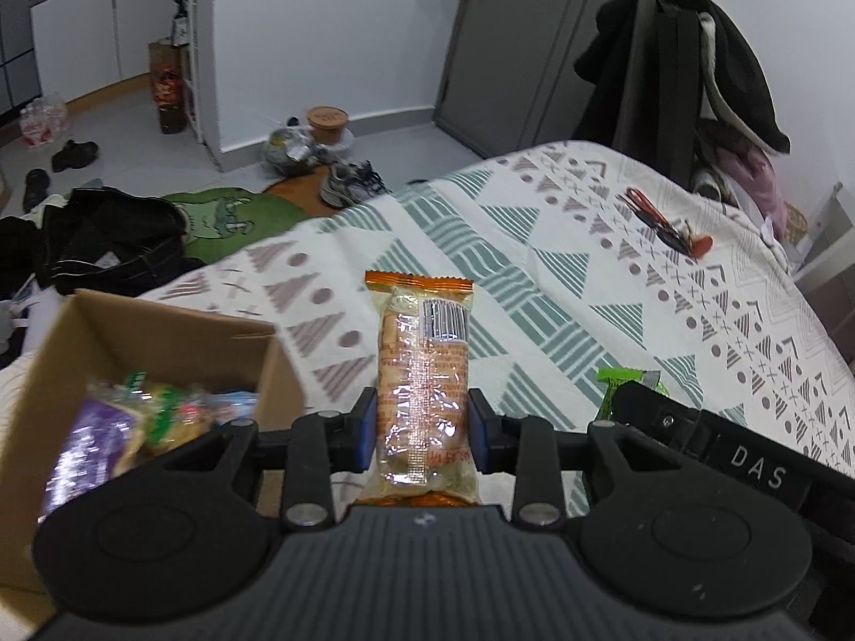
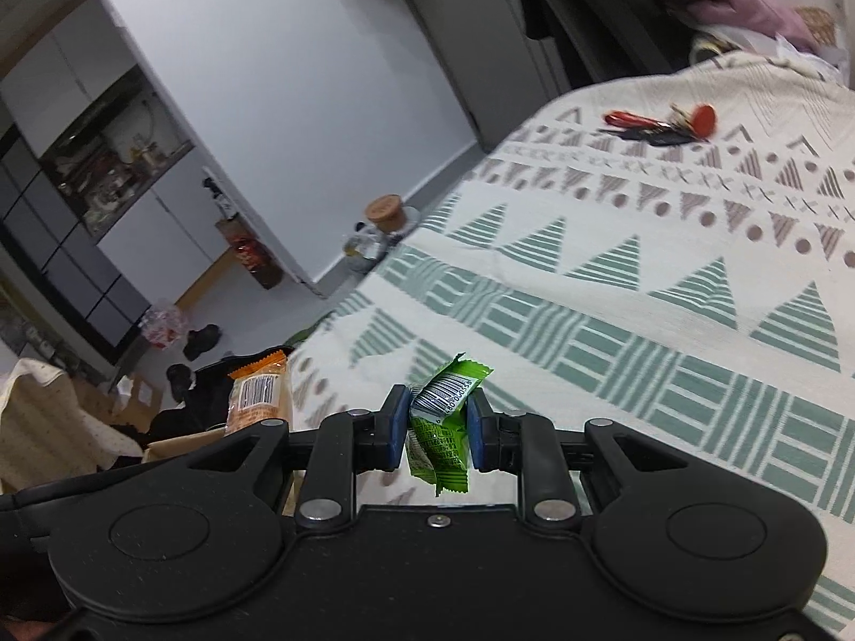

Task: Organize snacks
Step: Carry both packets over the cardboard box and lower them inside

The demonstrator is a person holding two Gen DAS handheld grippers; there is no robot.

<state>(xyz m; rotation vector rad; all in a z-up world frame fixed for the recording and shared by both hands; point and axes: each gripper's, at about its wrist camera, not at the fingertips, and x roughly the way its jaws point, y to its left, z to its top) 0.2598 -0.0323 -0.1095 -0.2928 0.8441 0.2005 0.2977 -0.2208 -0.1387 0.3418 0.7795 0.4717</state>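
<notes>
Left gripper (image 1: 422, 427) jaws clamp an orange-ended clear biscuit packet (image 1: 422, 374) beside the brown cardboard box (image 1: 176, 336); right gripper (image 2: 435, 427) jaws pinch a crumpled green snack wrapper (image 2: 441, 427) above the bed (image 2: 641, 294), likely to slip.

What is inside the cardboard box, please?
The cardboard box holds several snack packets, purple, green and yellowish ones. The left tool and the box walls hide its bottom and the rest.

Home bedroom: patterned bedspread (image 1: 534, 245), hung coats (image 1: 694, 69), shoes (image 1: 350, 184) on floor.
</notes>
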